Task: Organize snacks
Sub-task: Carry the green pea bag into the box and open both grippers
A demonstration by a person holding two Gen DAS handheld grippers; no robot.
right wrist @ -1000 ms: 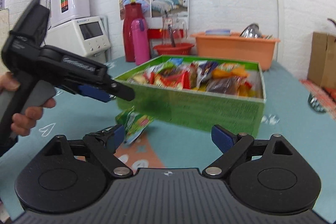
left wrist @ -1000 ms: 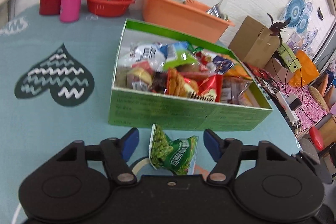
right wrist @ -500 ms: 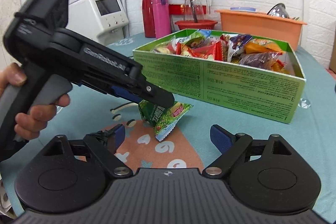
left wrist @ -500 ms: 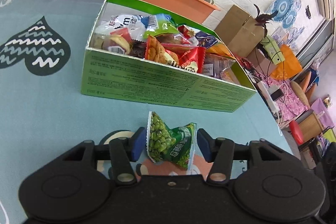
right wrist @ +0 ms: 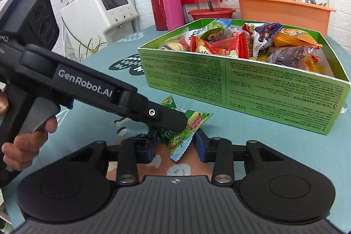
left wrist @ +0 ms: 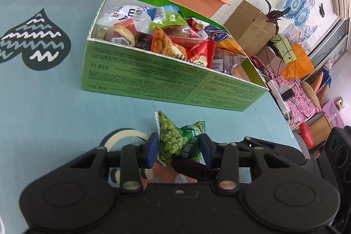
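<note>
Teal tablecloth (left wrist: 43, 102) fills the foreground, with a green box (left wrist: 153, 78) full of wrapped snacks on it, and just in front lies the green pea packet (left wrist: 173, 142). Left gripper (left wrist: 178, 151) has just been closing and its blue pads now press the packet's sides. Right gripper (right wrist: 176, 145) has been closing too, with the packet's other end between its pads; whether they touch it, I can't tell. A hand (right wrist: 19, 142) grips the left tool's handle.

Pea packet (left wrist: 175, 139) on table (left wrist: 43, 102), before snack box (left wrist: 166, 80), seemingly touching neither wall
</note>
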